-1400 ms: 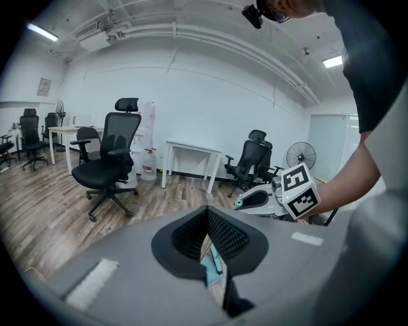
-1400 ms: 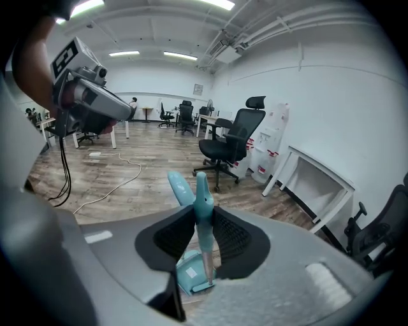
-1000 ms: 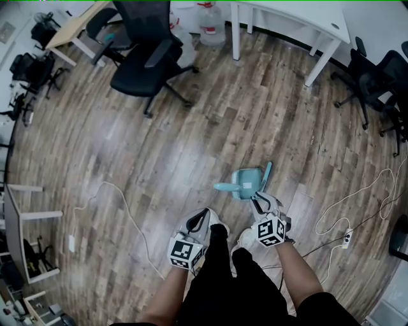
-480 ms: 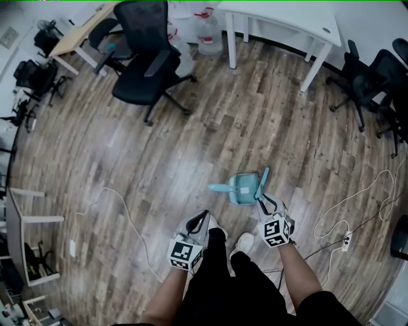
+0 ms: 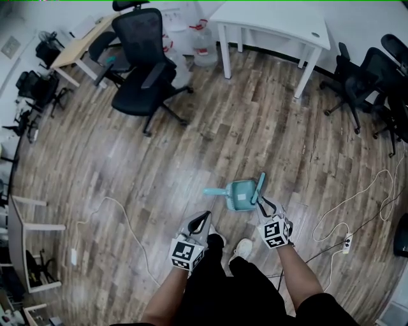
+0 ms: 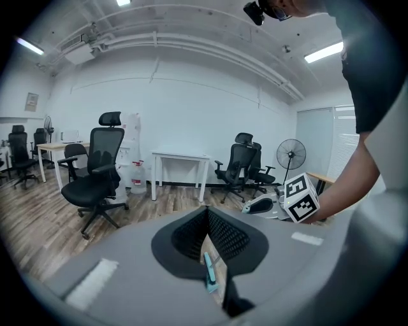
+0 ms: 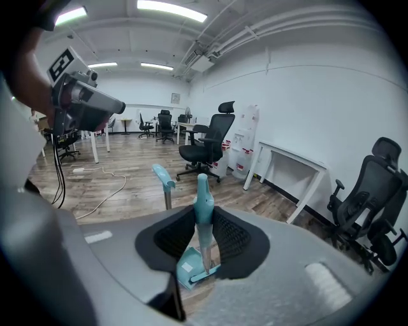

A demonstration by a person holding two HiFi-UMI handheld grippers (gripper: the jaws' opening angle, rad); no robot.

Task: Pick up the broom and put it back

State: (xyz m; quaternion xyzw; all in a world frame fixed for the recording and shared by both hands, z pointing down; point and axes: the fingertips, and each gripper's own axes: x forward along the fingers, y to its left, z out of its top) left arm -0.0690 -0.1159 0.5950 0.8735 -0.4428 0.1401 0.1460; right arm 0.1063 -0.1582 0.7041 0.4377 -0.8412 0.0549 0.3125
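While right claw (image 5: 259,202) clamps teal broom (image 7: 203,202), left claw (image 5: 203,218) closed, empty

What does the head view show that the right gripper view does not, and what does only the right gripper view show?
Only the head view shows the person's shoes. Only the right gripper view shows the ceiling lights and a white label on the dustpan. Both show the right claw shut on the broom, the dustpan, the white table and a black office chair.

Teal broom handle (image 7: 203,205) upright between the right tongs (image 7: 203,245), dustpan (image 7: 187,269) beneath.
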